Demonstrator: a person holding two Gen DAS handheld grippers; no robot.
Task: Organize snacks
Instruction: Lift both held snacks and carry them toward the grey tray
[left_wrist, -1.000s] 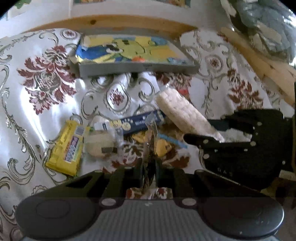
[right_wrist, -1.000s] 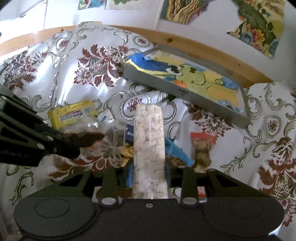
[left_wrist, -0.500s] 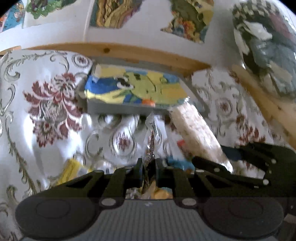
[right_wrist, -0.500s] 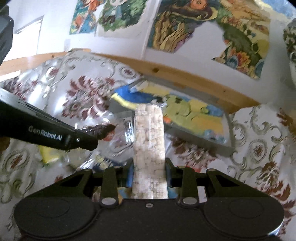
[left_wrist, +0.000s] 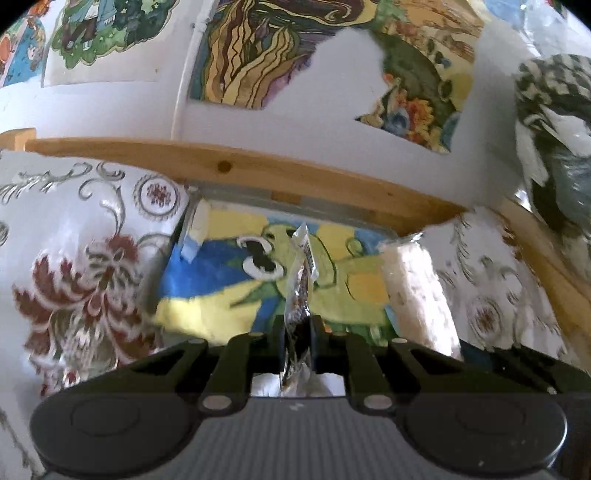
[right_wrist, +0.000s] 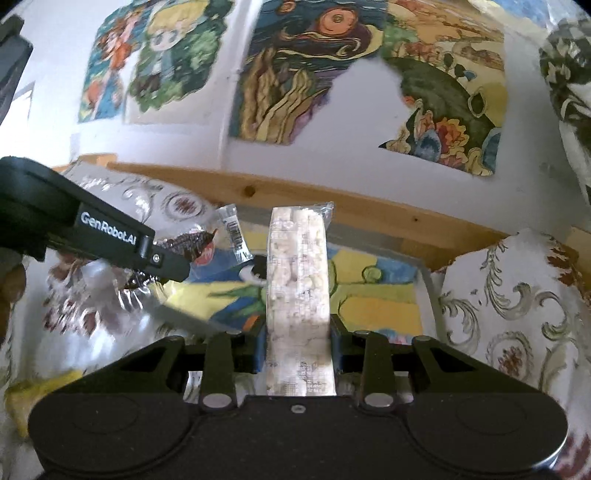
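My left gripper (left_wrist: 297, 338) is shut on a thin clear snack packet (left_wrist: 301, 280) with dark contents, held edge-on and raised. From the right wrist view the same snack packet (right_wrist: 207, 240) shows at the tip of the left gripper (right_wrist: 177, 264). My right gripper (right_wrist: 297, 347) is shut on a long pack of white rice cakes (right_wrist: 297, 280), which also shows in the left wrist view as the rice cake pack (left_wrist: 413, 295). Both snacks hang in front of a grey tray (left_wrist: 295, 206) with a blue, yellow and green cartoon picture; the tray (right_wrist: 428, 291) lies against the back.
A white cloth (left_wrist: 74, 258) with red floral patterns covers the surface. A wooden rail (left_wrist: 258, 170) runs behind the tray, below a white wall with colourful pictures (right_wrist: 306, 70). A yellow wrapper (right_wrist: 40, 391) lies low on the left.
Both grippers have lifted their snacks off the cloth and moved toward the tray. The pile of other snacks has dropped out of view.
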